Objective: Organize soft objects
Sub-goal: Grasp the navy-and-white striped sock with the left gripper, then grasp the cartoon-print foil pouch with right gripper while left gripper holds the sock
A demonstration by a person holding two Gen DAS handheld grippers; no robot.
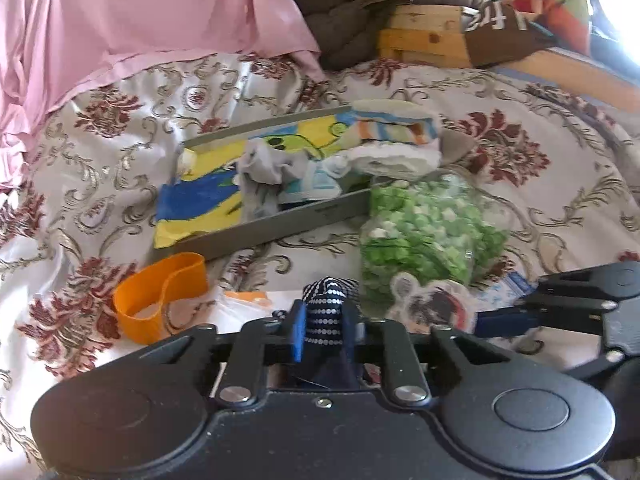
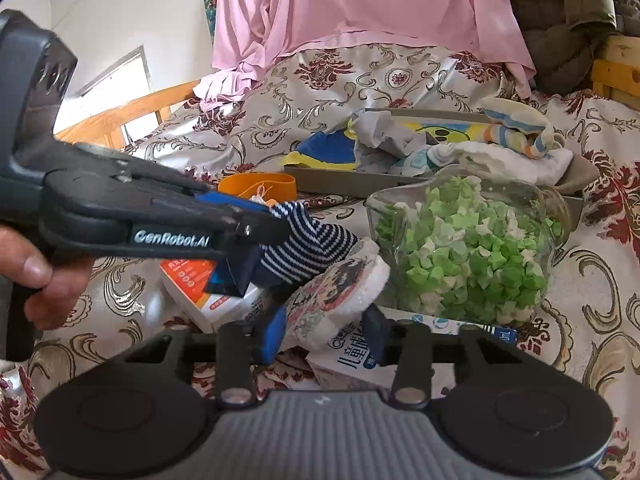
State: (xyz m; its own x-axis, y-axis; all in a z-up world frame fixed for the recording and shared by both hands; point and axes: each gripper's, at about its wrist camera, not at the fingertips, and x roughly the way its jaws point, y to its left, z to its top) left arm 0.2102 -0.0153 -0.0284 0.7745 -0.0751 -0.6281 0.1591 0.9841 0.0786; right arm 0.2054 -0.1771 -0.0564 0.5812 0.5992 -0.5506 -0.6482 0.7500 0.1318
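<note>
floral bedspread (image 1: 500,92) underfoot; pink sheet (image 1: 120,12), wooden frame (image 1: 424,36) behind.

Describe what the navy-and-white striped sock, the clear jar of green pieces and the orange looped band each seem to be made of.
Navy-and-white striped sock: knitted fabric, matte; ribbed stripes, bunches limply in the left gripper.
Clear jar of green pieces: probably glass, possibly plastic; glossy, see-through wall.
Orange looped band: looks like smooth flexible plastic or rubber; holds its curve.
</note>
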